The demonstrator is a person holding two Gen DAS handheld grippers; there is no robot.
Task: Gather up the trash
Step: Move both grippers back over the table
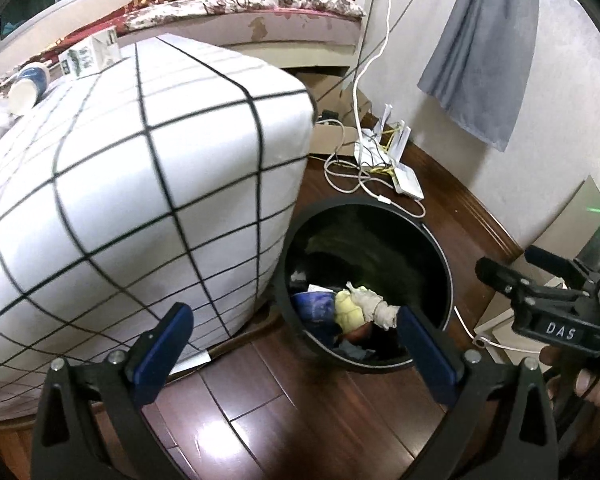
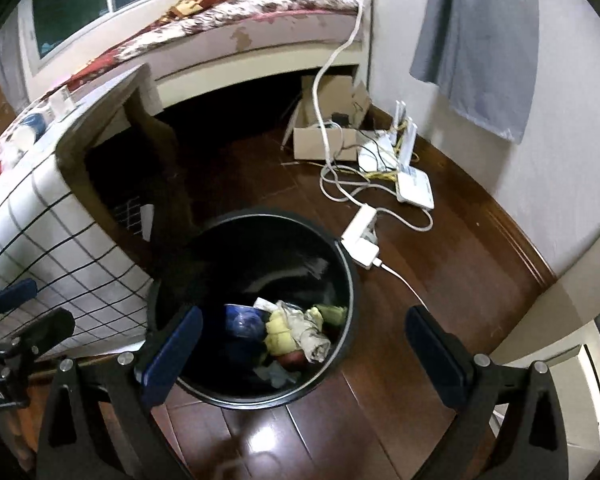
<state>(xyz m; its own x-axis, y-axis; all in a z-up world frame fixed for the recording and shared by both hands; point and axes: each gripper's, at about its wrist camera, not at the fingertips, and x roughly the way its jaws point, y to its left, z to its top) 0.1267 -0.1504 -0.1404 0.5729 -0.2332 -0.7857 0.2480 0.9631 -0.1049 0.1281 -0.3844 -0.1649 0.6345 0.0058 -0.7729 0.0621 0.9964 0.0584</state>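
Observation:
A black trash bin (image 1: 356,201) stands on the wood floor beside a table draped in white checked cloth (image 1: 140,200). Inside lie a crumpled yellow wrapper (image 1: 350,310), a blue cup (image 1: 312,306) and other scraps. My left gripper (image 1: 296,346) hangs open and empty over the bin's near rim. My right gripper (image 2: 304,344) is likewise open and empty above the bin (image 2: 268,213), and it shows at the right edge of the left wrist view (image 1: 508,262). On the far end of the table lie a paper cup (image 1: 28,88) and a small carton (image 1: 88,54).
Behind the bin, a white power strip (image 2: 360,240), cables, a router (image 2: 414,188) and an open cardboard box (image 2: 324,142) crowd the floor by the wall. A bed (image 2: 260,12) runs along the back. A grey cloth (image 2: 476,40) hangs on the right wall.

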